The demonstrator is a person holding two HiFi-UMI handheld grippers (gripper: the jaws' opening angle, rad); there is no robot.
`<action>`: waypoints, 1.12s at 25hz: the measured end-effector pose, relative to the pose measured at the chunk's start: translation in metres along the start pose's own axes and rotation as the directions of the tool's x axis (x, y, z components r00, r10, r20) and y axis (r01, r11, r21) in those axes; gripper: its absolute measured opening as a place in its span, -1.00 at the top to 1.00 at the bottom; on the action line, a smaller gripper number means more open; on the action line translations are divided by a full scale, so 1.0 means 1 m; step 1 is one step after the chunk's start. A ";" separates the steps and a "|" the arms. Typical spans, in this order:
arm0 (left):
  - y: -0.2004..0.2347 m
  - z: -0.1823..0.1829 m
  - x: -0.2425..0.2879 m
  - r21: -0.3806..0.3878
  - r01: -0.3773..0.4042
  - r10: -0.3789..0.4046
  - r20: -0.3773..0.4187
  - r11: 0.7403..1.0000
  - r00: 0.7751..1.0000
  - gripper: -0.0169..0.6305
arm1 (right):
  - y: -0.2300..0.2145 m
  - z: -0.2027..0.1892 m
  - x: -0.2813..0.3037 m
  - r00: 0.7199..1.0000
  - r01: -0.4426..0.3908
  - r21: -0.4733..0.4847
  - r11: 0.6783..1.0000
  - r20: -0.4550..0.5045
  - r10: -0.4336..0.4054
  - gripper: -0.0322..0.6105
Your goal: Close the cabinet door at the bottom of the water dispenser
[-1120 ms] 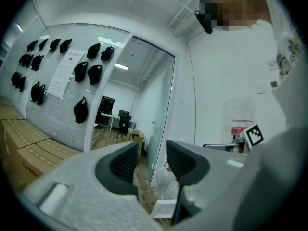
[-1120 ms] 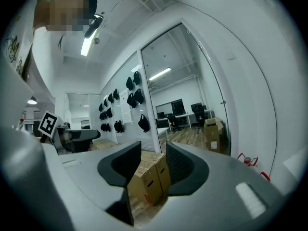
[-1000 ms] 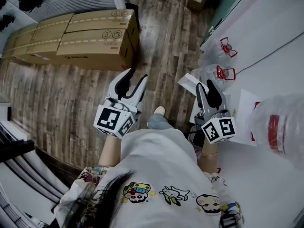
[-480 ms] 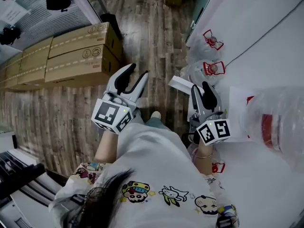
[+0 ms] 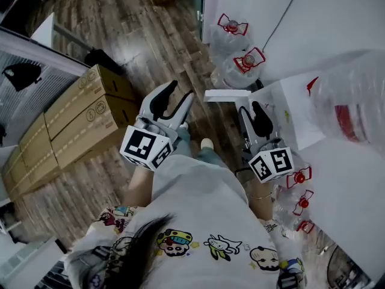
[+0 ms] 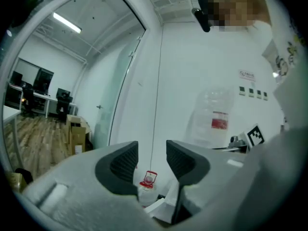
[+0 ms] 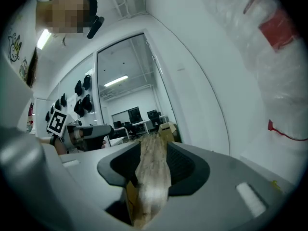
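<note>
Seen from above, a person (image 5: 198,209) in a white cartoon-print T-shirt holds two grippers over a wood-plank floor (image 5: 138,35). The white cabinet door (image 5: 225,93) stands open at the foot of the white water dispenser (image 5: 287,110), which carries a large clear bottle with a red label (image 5: 352,98). The right gripper (image 5: 249,107) is near the door's edge, its fingers narrowly apart and empty. The left gripper (image 5: 182,90) is farther left, its fingers apart and empty. Brown cardboard boxes (image 5: 78,116) lie at the left.
</note>
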State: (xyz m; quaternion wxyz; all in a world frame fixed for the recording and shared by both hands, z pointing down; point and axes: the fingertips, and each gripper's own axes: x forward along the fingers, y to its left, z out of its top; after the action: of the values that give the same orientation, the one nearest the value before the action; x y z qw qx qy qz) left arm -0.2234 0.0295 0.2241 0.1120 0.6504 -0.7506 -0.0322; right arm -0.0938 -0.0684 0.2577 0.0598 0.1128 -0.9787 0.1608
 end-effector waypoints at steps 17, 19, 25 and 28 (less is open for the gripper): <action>0.021 -0.028 0.084 -0.004 0.560 -0.546 -0.223 0.829 0.807 0.40 | -0.004 -0.015 -0.018 0.784 0.596 0.143 0.790 0.107 -0.611 0.40; 0.013 -0.036 0.088 -0.015 0.601 -0.586 -0.245 0.799 0.772 0.40 | -0.002 -0.021 -0.029 0.745 0.641 0.159 0.751 0.107 -0.658 0.40; -0.011 -0.049 0.094 -0.022 0.643 -0.625 -0.267 0.765 0.734 0.40 | -0.004 -0.034 -0.051 0.710 0.681 0.179 0.710 0.078 -0.700 0.40; -0.020 -0.061 0.097 -0.034 0.656 -0.636 -0.288 0.754 0.716 0.40 | -0.010 -0.038 -0.062 0.691 0.700 0.190 0.689 0.065 -0.720 0.40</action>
State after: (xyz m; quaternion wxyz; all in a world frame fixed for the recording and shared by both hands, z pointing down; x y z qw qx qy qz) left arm -0.2037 -0.0632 0.2917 0.1764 0.8724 -0.4530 0.0502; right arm -0.0280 -0.0525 0.2873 0.0425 0.4979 -0.8451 0.1902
